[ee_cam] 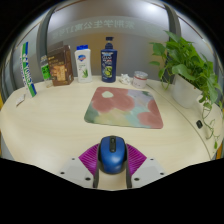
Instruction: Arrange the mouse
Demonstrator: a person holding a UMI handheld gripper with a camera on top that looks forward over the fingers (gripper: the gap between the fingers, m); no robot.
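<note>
Blue mouse (111, 152) is held clamped between the 2 pads of the tongs (111, 160), seemingly mid-carry, to be set next on the mat (124, 105) ahead.

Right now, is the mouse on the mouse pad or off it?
Off it. The blue mouse sits between the hand-held gripper fingers, both pads against its sides, with bare table separating it from the mouse pad beyond.

Matt blue plastic mouse (111, 153), soft cloth-like mottled mouse mat (124, 105), smooth pale tabletop (45, 130), glossy plastic bottles (108, 60).
</note>
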